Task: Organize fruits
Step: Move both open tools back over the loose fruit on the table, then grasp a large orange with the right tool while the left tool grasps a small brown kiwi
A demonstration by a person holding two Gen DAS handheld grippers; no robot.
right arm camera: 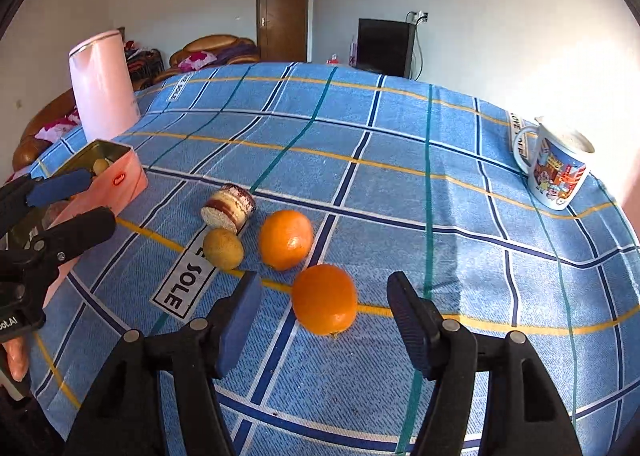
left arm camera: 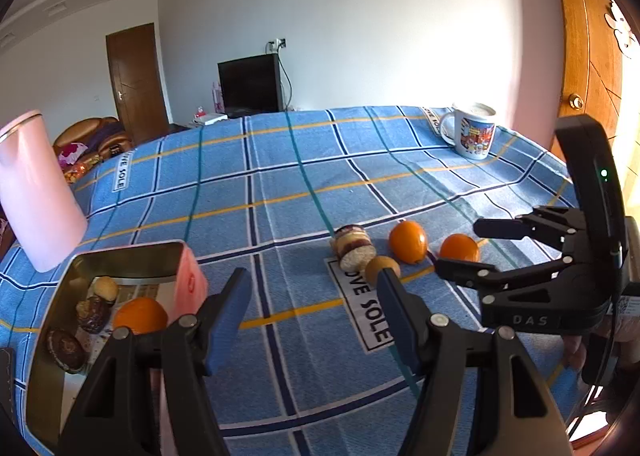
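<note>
Right wrist view: the right gripper (right arm camera: 322,306), black with ribbed blue pads, stands with its jaws wide apart at the lower centre of the frame, and the near orange (right arm camera: 324,299), smooth and glossy, lies on the cloth between the fingertips, touching neither. A second orange (right arm camera: 285,239) lies just above and left of it, beside a dull, rough-skinned kiwi (right arm camera: 223,248). Touching the kiwi's upper edge lies a toppled layered cake cup (right arm camera: 228,209), its crumbly end facing the camera.

Left wrist view: the left gripper (left arm camera: 314,298), jaws apart and empty, hovers above the cloth at the lower centre. At the lower left is a pink metal tin (left arm camera: 120,296) with a reflective gold interior, holding a third orange (left arm camera: 140,315) and several small pastries.

The surface is a blue plaid tablecloth (right arm camera: 400,192), woven, striped in navy, white, yellow and teal. A pink jug (right arm camera: 103,86) stands at its far left edge, a printed mug (right arm camera: 558,168) near the right edge. Bare cloth fills the middle. Behind are white walls, a brown door (right arm camera: 282,12) and a black television (right arm camera: 385,46).
</note>
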